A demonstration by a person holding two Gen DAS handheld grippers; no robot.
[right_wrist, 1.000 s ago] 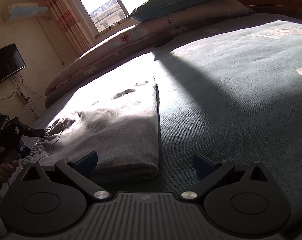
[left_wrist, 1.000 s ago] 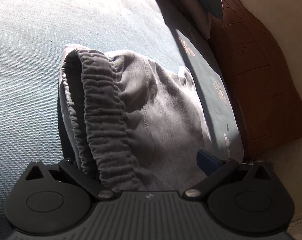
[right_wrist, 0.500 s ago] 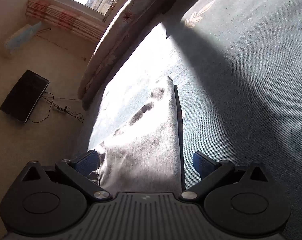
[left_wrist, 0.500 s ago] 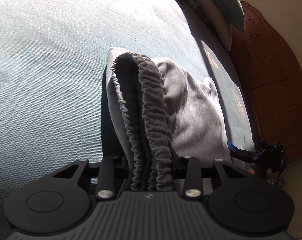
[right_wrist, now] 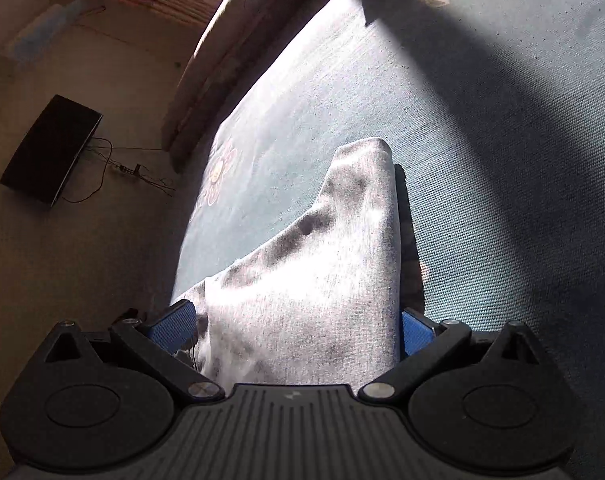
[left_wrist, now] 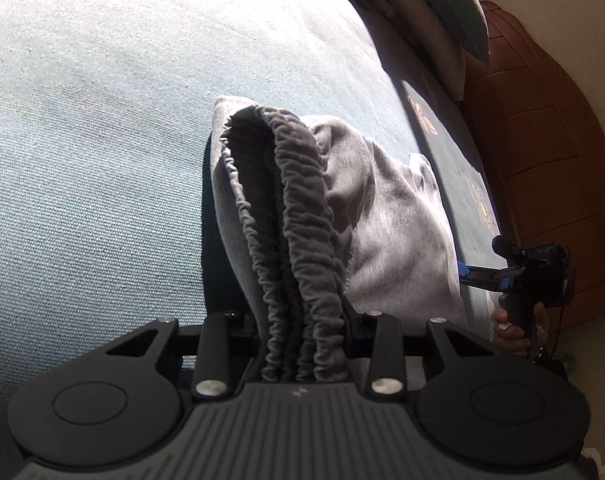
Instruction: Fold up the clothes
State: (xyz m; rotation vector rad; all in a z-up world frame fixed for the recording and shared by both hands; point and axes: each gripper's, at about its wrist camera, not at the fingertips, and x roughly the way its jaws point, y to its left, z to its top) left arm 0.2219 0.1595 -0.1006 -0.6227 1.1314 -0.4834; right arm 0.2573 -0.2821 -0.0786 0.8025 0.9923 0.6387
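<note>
A pair of grey trousers (left_wrist: 390,216) lies folded along the teal bed cover (left_wrist: 102,160). My left gripper (left_wrist: 302,320) is shut on the bunched elastic waistband (left_wrist: 298,208), which rises from the bed into the jaws. In the right wrist view the other end of the trousers (right_wrist: 322,280) runs between the blue pads (right_wrist: 170,324) of my right gripper (right_wrist: 294,324). Those fingers stand wide apart, open, with the cloth filling most of the gap. The right gripper (left_wrist: 468,272) also shows at the trousers' far edge, held by a hand (left_wrist: 514,332).
A brown wooden headboard (left_wrist: 562,140) and stacked pillows (left_wrist: 442,0) border the bed on the right of the left wrist view. A dark TV screen (right_wrist: 50,148) with cables hangs on the wall beyond the bed edge. Bare bed cover (right_wrist: 502,160) stretches all around the trousers.
My left gripper went from open to shut on the waistband and holds it raised. My right gripper tilted down and slid over the trousers' other end, staying open.
</note>
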